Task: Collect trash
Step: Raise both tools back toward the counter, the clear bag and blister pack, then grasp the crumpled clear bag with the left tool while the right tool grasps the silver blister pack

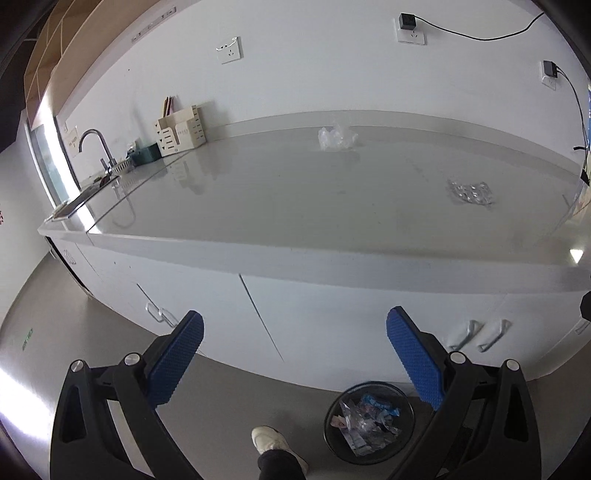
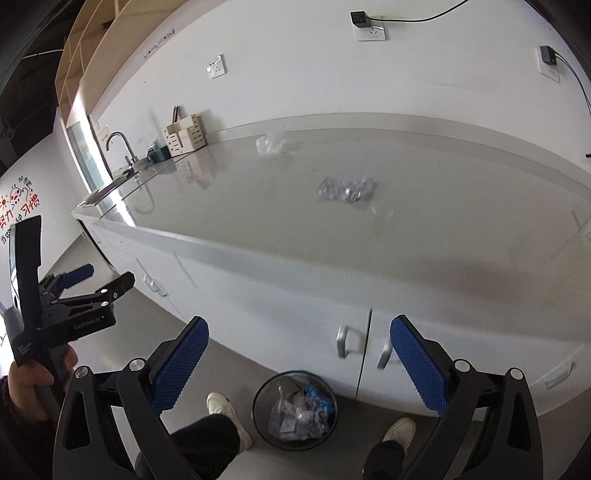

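A crumpled clear plastic bag (image 1: 337,137) lies near the back wall of the grey countertop (image 1: 295,199); it also shows in the right wrist view (image 2: 272,141). A flat clear wrapper (image 1: 471,192) lies nearer the front right; it also shows in the right wrist view (image 2: 346,189). A black mesh bin (image 1: 369,421) with trash inside stands on the floor by the cabinets; it also shows in the right wrist view (image 2: 294,410). My left gripper (image 1: 294,325) is open and empty, off the counter's front edge. My right gripper (image 2: 299,328) is open and empty too. The left gripper also shows in the right wrist view (image 2: 107,275).
A sink with a faucet (image 1: 94,147) and a cream organiser rack (image 1: 181,131) stand at the counter's far left. White cabinet doors with handles (image 2: 341,339) are below. The person's shoes (image 2: 229,413) stand beside the bin. Wall sockets with cables (image 1: 410,26) are above.
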The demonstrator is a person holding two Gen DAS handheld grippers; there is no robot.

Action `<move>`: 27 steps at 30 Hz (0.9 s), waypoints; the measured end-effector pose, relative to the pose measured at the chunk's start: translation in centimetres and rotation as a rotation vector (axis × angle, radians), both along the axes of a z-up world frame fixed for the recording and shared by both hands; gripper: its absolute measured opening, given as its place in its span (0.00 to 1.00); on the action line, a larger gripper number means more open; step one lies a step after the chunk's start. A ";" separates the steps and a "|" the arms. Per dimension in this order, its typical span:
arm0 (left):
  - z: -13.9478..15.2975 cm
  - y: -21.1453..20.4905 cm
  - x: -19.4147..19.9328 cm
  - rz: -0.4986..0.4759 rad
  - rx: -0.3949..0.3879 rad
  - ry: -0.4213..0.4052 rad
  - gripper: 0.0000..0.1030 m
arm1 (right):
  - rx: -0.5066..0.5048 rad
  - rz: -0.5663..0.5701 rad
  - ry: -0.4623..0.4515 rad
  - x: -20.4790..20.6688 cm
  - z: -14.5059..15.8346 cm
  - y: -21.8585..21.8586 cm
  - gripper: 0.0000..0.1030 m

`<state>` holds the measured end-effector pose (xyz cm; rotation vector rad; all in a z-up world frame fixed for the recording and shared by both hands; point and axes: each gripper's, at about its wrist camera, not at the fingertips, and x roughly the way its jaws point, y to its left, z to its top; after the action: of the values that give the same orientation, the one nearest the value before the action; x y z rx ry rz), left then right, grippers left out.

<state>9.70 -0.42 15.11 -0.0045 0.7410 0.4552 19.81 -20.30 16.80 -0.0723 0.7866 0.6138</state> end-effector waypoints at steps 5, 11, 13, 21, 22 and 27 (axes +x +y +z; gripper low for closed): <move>1.2 2.8 8.1 -0.008 -0.008 0.017 0.96 | -0.050 -0.026 0.013 6.8 -0.2 2.9 0.97; 1.8 4.2 16.9 -0.037 0.001 0.039 0.96 | -0.066 -0.092 0.048 13.6 -1.7 5.1 0.97; 1.9 4.7 19.3 -0.049 0.001 0.049 0.96 | -0.064 -0.109 0.075 15.3 -2.3 5.6 0.97; 1.9 6.1 28.3 -0.086 0.008 0.081 0.96 | -0.058 -0.112 0.080 18.5 -3.0 6.8 0.97; 2.0 6.2 29.2 -0.087 0.013 0.078 0.96 | -0.061 -0.115 0.074 18.6 -3.0 6.8 0.97; 1.6 6.8 34.4 -0.108 0.016 0.090 0.96 | -0.063 -0.130 0.074 19.5 -3.4 6.7 0.97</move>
<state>44.09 6.37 16.74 0.0711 0.8219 0.3603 39.30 -13.58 13.41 -0.0555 0.8754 0.4706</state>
